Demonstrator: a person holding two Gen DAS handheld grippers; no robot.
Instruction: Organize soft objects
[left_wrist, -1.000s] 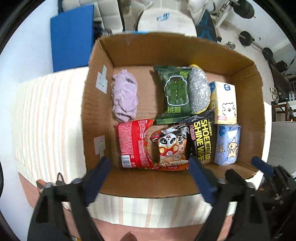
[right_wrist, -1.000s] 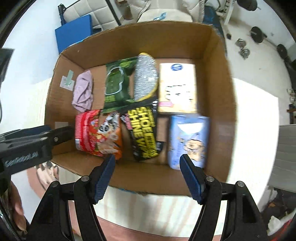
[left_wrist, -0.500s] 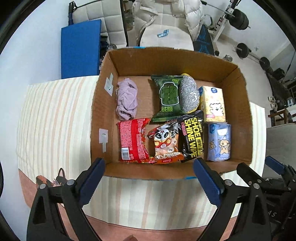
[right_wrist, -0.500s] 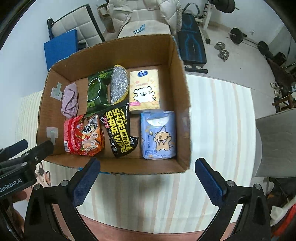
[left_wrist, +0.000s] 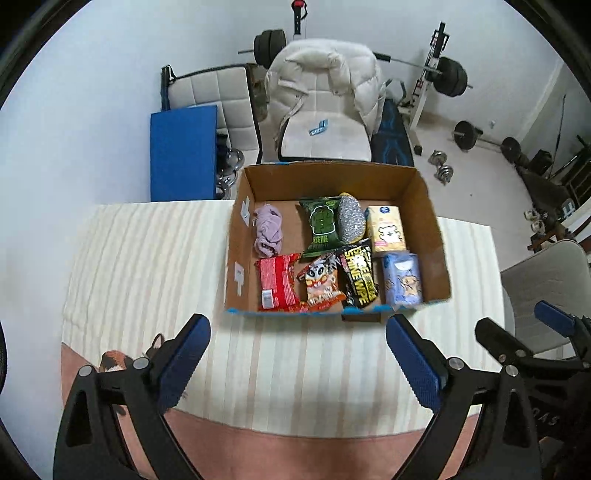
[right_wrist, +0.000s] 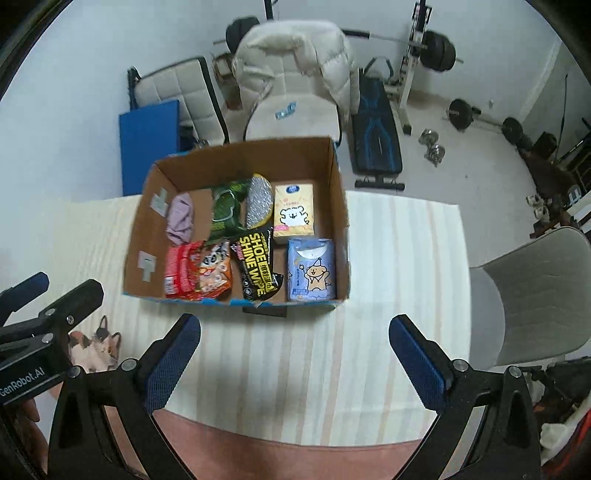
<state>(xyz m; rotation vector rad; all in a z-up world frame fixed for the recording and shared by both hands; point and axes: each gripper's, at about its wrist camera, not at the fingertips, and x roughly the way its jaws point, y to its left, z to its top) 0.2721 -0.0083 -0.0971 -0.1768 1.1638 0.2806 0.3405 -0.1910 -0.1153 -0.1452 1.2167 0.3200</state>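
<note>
Before the box (left_wrist: 334, 312) rim, both tongs (left_wrist: 297, 360) (right_wrist: 293, 356) hang wide, empty.

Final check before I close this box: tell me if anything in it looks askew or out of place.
Mostly tidy. The black shoe shine wipe pack lies tilted, its top corner overlapping the green pack. The panda snack bag overlaps the red packet. Nothing in the cardboard box looks spilled or torn.

Filled cardboard box (right_wrist: 334, 177) on striped table (right_wrist: 388, 295)
</note>
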